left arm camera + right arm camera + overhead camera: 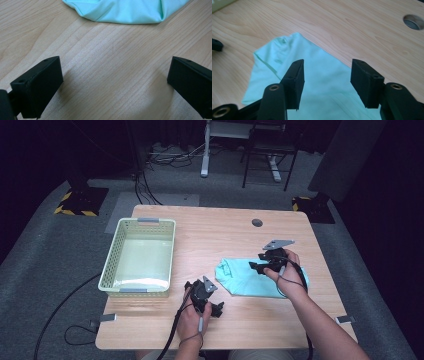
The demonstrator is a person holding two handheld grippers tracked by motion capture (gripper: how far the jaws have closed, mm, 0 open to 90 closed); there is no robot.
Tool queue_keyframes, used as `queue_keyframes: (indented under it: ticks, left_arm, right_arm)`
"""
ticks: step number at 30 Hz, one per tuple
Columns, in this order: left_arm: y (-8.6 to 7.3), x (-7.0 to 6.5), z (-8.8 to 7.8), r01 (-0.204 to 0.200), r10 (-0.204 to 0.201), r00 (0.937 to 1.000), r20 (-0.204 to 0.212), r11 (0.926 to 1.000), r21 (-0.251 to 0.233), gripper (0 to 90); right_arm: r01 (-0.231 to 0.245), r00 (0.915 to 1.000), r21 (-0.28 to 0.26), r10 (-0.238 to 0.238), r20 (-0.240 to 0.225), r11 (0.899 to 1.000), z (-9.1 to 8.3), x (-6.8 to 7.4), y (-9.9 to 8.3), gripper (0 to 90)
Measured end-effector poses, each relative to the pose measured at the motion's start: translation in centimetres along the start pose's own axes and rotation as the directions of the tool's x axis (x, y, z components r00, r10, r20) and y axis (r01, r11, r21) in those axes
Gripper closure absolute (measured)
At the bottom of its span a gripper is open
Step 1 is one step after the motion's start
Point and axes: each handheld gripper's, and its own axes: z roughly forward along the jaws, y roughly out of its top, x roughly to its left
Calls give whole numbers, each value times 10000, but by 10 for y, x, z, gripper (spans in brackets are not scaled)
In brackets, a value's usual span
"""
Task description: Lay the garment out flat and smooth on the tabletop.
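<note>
The right gripper (261,265), jaws apart and empty, hovers over the cloth (250,279) at centre right. The left gripper (212,308), wide open, sits on bare table (210,232) near the basket (113,255).

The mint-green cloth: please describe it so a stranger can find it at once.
On the wooden table, look right of the pale basket. The mint-green cloth lies there folded flat, under the right hand-held gripper. It is the only soft, coloured thing on the table.
</note>
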Motion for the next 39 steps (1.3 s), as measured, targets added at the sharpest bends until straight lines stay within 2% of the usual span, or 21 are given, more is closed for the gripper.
queue_keyframes:
  ticks: [7, 20, 22, 24, 27, 29, 34, 39]
  left_arm:
    - [0, 0, 0, 0, 0, 10000, -4, 10000, -2, 1]
    - [0, 0, 0, -11, 11, 10000, 3, 10000, -1, 1]
    - [0, 0, 0, 11, -11, 10000, 5, 10000, -7, 1]
    - [0, 0, 0, 4, -4, 10000, 0, 10000, -7, 1]
    - [0, 0, 0, 5, -5, 10000, -2, 10000, -9, 1]
    - [0, 0, 0, 4, -4, 10000, -1, 10000, -8, 1]
    - [0, 0, 0, -11, 11, 10000, 3, 10000, -6, 1]
    - [0, 0, 0, -17, 17, 10000, 5, 10000, -1, 1]
  right_arm:
    - [-342, 9990, 343, 332, 294, 9988, 2, -20, -17, 452]
    - [-785, 9964, 1334, 736, 412, 9879, 29, -33, -42, 457]
    - [-685, 9974, 1540, 643, 321, 9857, 32, -33, -45, 516]
    - [-882, 9961, 1444, 858, 227, 9856, 32, -31, -47, 596]
    - [-692, 9976, 1504, 677, 155, 9862, 30, -28, -47, 769]
    - [-454, 9989, 1552, 425, 218, 9868, 28, -25, -47, 850]
    - [-502, 9987, 1360, 484, 168, 9894, 21, -25, -46, 874]
    - [-246, 9997, 903, 238, 91, 9956, 1, -18, -44, 875]
